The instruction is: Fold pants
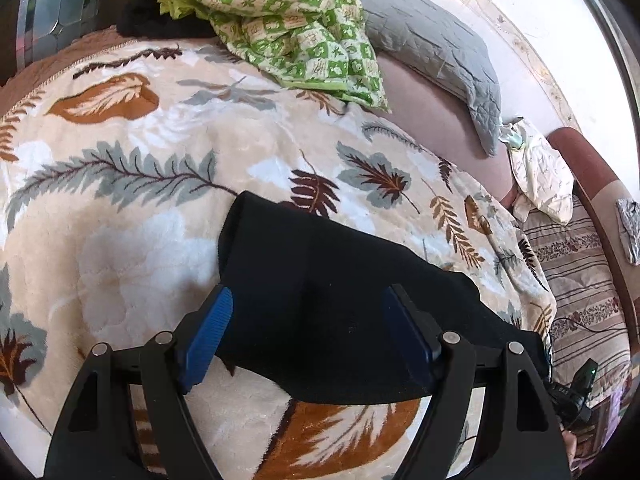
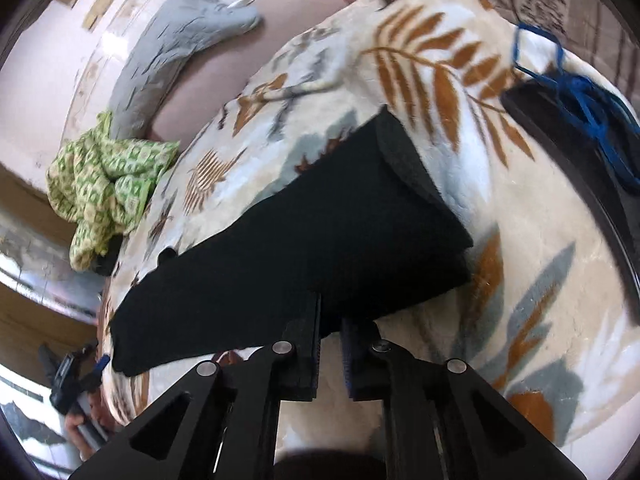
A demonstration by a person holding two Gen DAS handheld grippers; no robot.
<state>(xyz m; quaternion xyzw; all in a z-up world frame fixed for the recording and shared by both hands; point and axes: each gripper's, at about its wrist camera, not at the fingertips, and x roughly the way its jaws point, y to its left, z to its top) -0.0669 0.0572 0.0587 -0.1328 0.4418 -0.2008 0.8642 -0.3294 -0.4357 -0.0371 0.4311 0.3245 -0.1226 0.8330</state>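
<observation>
- Black pants [image 1: 320, 292] lie on a cream blanket [image 1: 140, 208] printed with brown and grey leaves, spread over a bed.
- Pants look folded: in the right wrist view a doubled, thicker end [image 2: 416, 184] sits at the far side, and the cloth narrows toward the near left.
- Left gripper [image 1: 306, 322]: jaws wide apart, blue pads [image 1: 208, 336] on either side, hanging over the near edge of the pants. Nothing between the pads; whether they touch the cloth cannot be told.
- Right gripper [image 2: 330, 340]: jaws nearly together, a narrow gap left between them. The left finger reaches up against the near edge of the pants; whether any cloth is pinched cannot be told.
- Green checked cloth [image 1: 280, 20] bunched at the far side of the blanket.
- Grey quilted pillow [image 1: 436, 52] beside it, on a mauve sheet [image 1: 432, 120], near the wall.
- Right wrist view: a dark flat object with a tangle of blue cord [image 2: 580, 112] on top, at the far right on the blanket.
</observation>
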